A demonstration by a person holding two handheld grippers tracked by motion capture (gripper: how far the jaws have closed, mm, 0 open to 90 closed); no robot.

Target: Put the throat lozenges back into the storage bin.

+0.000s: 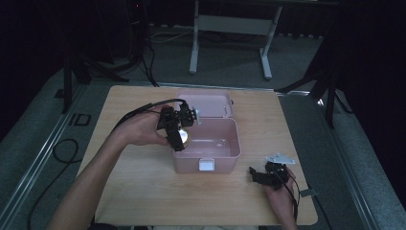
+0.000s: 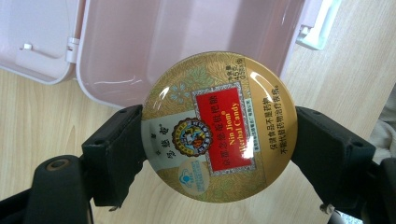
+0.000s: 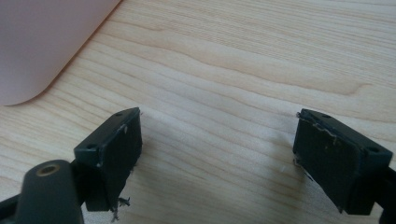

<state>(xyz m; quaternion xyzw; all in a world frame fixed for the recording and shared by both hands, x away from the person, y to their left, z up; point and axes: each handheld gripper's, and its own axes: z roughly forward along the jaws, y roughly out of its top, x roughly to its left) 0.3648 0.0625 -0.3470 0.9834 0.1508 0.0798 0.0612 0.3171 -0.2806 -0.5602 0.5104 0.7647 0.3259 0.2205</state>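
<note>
Two grippers at a light wood table [image 1: 143, 191], one in each hand. Nearest, bottom right in the high view: right hand [image 1: 280, 199] on the tabletop holding the right gripper [image 1: 261, 177], grey three-cornered plate [image 1: 280, 158] on top, cable [image 1: 293, 189] trailing back over the hand. It sits just right of the box's front corner, apart from it. In the right gripper view its jaws stand wide, nothing between them, bare wood grain underneath; rounded pink box corner at top left, near but not touching the left jaw.

Left forearm [image 1: 91, 182] comes up from bottom left. Left hand [image 1: 141, 129] holds the left gripper [image 1: 181, 136] over the left rim of the pink box [image 1: 206, 151], tilted down toward the inside. Jaws clamped on a round gold candy tin [image 2: 219, 126], gripped at opposite edges, lid face toward the camera. Lid has a red panel reading "Nin Jiom Herbal Candy" plus Chinese text and a round emblem. Tin is in the air above the box opening, off the floor of the box; cannot tell how high.

Box is open, inside looks bare in the high view, white latch [image 1: 207, 165] on the front wall. Lid [image 1: 210, 103] hinged back behind it, leaning open. Left gripper cable [image 1: 139, 110] loops back over the wrist.

Beyond the table: grey floor, white desk frame legs [image 1: 230, 43], dark stand legs both sides, rest too dark to tell.
</note>
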